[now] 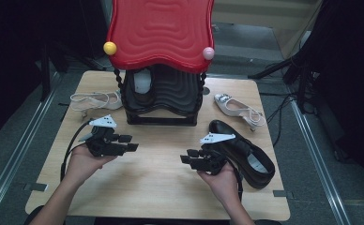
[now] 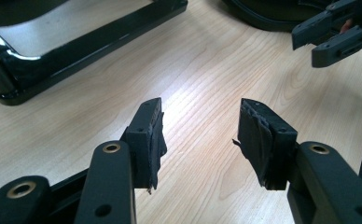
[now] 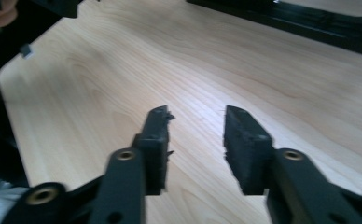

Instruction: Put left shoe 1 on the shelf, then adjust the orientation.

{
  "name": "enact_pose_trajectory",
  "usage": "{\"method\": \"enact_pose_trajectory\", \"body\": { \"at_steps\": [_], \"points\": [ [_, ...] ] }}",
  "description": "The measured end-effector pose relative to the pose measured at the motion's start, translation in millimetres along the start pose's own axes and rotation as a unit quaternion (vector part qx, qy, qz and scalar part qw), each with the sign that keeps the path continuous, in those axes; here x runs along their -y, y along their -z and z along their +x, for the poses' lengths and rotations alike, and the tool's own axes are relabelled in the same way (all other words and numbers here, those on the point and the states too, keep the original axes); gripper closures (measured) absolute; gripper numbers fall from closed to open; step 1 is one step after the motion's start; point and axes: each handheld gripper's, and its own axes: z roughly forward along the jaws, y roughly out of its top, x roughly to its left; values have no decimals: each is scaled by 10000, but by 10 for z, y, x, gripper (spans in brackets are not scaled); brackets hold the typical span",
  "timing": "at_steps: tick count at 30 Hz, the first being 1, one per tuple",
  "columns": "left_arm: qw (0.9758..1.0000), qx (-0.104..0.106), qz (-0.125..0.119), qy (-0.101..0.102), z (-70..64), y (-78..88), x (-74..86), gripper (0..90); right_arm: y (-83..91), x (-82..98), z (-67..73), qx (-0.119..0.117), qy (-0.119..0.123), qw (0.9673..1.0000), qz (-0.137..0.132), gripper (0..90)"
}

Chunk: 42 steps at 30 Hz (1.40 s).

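Both grippers stand empty over the wooden table (image 1: 161, 187). Left gripper (image 1: 129, 142): jaws parted, nothing between them. Right gripper (image 1: 187, 157): jaws likewise apart, nothing held. Nearest item is the black leather shoe (image 1: 243, 152), lying just beside the right gripper. Judged moderately light, with a stiff sole, pliable upper and smooth, possibly slippery finish. Recommended hold: heel collar rim.

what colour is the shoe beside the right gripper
Glossy black shoe, clearest in the high view.
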Motion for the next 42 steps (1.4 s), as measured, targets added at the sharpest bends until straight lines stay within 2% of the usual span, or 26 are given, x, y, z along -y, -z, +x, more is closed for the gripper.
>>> {"method": "enact_pose_trajectory", "body": {
  "at_steps": [3,9,19,23,31,37,42],
  "points": [
    [10000,-5,55,-42,17,-9,22,504,46,29,3,127,137,9998,34,585],
    [9999,-58,115,-51,54,-28,73,501,148,50,1,274,208,9994,15,537],
    [9998,-51,189,-8,92,-71,106,498,293,69,-101,398,271,9988,-25,580],
    [9998,-29,190,-5,90,-73,106,496,384,60,-153,383,113,9992,-30,588],
    [9998,32,190,-8,101,-114,70,493,568,95,-251,641,32,9979,-114,581],
    [9994,126,304,-107,80,-203,26,488,695,144,-304,839,-93,9963,-152,548],
    [9990,235,348,-141,71,-258,-10,486,788,199,-358,940,-223,9951,-207,573]
  ]
}}
